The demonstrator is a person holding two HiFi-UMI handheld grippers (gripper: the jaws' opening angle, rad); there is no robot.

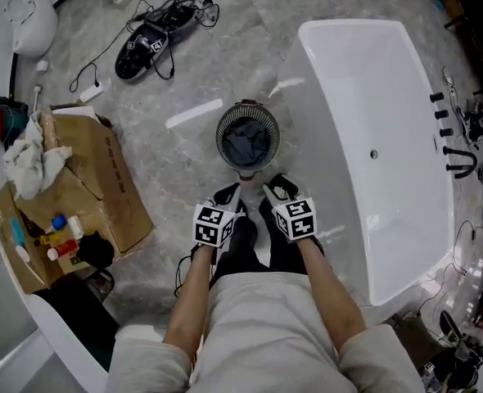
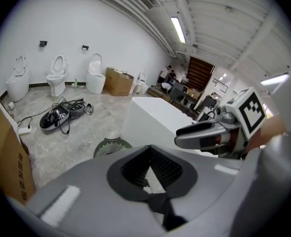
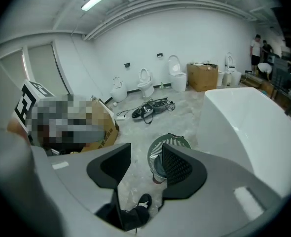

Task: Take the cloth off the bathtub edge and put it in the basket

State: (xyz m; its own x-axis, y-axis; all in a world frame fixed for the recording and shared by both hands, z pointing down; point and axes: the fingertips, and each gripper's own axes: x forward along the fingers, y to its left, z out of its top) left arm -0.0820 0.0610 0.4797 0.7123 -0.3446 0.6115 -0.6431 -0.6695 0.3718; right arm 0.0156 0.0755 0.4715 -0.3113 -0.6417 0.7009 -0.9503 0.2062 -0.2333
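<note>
Nearest the lens are the person's pale shirt and two bare forearms, reaching forward over black trousers, each hand carrying a gripper with its marker cube turned up. Both grippers hang close together at about the same height, just short of the basket point(image 1: 225, 121). In its own view the left gripper point(image 2: 149, 164) has its dark ribbed pads drawn together at the tips, with only a thin wedge of light between them and nothing caught there. The right gripper point(image 3: 144, 164) has its jaws partly apart and empty; through the gap show the grey floor, the toe of a black shoe point(image 3: 143, 200) and, farther off, the basket. The cloth point(image 1: 246, 142) — a dark grey-blue crumple — lies inside that round, slatted basket, which stands on the marbled floor just beside the outer wall of the white bathtub point(image 1: 307, 80). The tub runs along the right of the head view, with black taps point(image 1: 458, 158) on its far rim. Well to the left sits an open cardboard box point(image 1: 119, 195) with a white rag point(image 1: 29, 162) draped over one flap and small bottles inside. Beyond the basket a black device tangled in cables point(image 1: 147, 43) lies on the floor, and the left gripper view shows white toilets point(image 2: 56, 75) lined up against the far wall.
</note>
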